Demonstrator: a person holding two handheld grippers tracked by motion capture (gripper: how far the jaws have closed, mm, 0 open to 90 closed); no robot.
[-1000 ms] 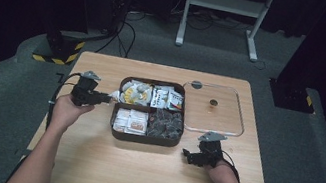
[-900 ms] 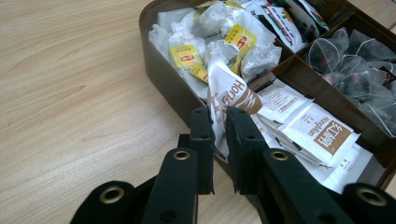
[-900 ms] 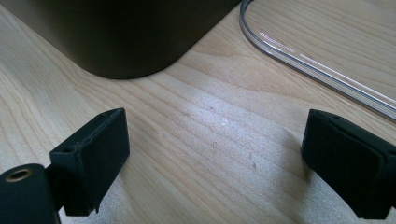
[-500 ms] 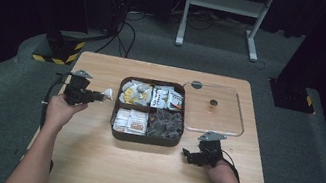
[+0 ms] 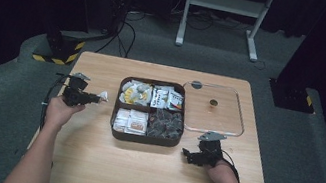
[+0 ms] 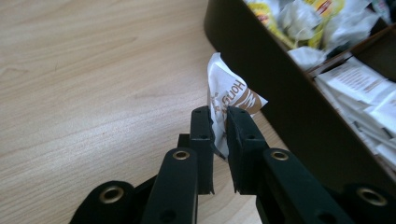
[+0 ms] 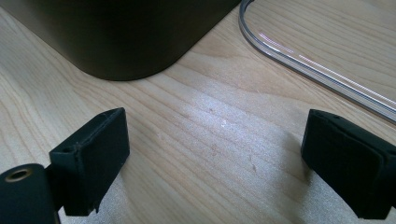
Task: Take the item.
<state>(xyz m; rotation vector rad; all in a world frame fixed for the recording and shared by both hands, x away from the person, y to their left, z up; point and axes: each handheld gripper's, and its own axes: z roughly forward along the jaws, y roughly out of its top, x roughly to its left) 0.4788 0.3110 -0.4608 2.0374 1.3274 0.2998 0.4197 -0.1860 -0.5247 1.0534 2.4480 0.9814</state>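
Left jaws pinching a sachet (image 6: pixel 232 95), right jaws spread empty, four-compartment tray (image 5: pixel 116 114) full of packets

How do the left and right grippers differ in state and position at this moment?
The left gripper is shut on a white-and-brown sachet; the right gripper stands wide open with nothing between its fingers. The left gripper sits left of the brown tray; the right gripper sits by the tray's near right corner, beside the clear lid. Both are black and hand-held.
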